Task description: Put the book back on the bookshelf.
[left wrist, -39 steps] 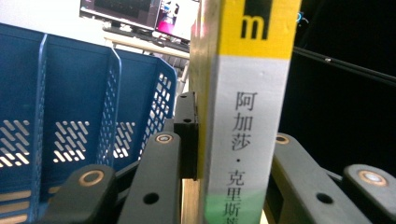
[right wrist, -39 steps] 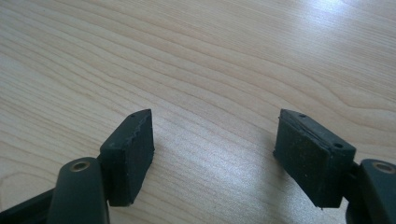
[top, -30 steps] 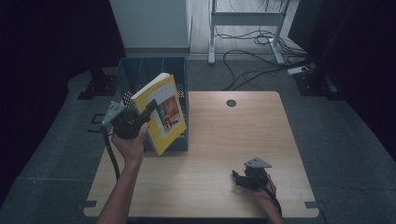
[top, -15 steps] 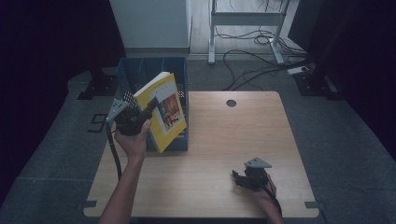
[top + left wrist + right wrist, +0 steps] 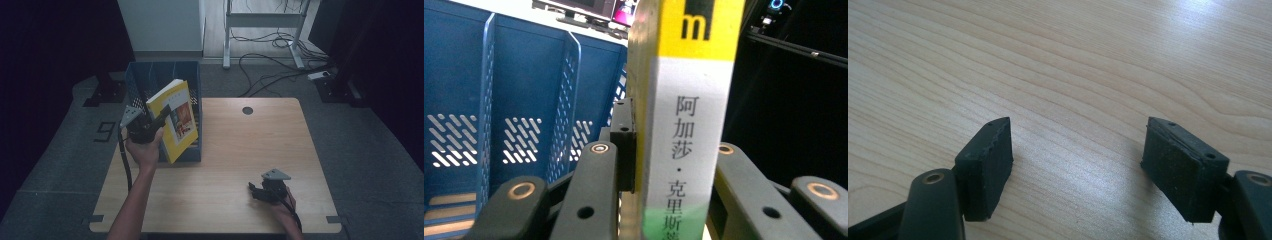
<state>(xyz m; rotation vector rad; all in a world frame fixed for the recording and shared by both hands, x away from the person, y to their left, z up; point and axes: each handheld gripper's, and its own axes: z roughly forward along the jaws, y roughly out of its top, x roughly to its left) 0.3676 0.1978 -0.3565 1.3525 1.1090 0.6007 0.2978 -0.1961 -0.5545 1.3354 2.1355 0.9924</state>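
A yellow book [image 5: 176, 117] with an orange cover picture hangs tilted over the front of a blue slotted file rack [image 5: 150, 75] at the table's left. My left gripper [image 5: 162, 116] is shut on it. In the left gripper view the book's spine [image 5: 686, 125], printed with dark characters, stands upright between the jaws of the left gripper [image 5: 674, 150], and the rack's dividers [image 5: 524, 100] lie behind on the left. My right gripper [image 5: 256, 191] rests low near the table's front right. In the right gripper view the right gripper [image 5: 1078, 160] is open, with bare wood between its pads.
The wooden table [image 5: 250, 145] has a round cable hole [image 5: 247, 110] at its far edge. Beyond it are a white cabinet [image 5: 160, 25], a metal desk frame [image 5: 260, 20] and loose cables [image 5: 260, 70] on the floor. The table's right half is bare wood.
The left hand with the book has shifted slightly to the right, toward the rack. The right gripper has stayed where it was.
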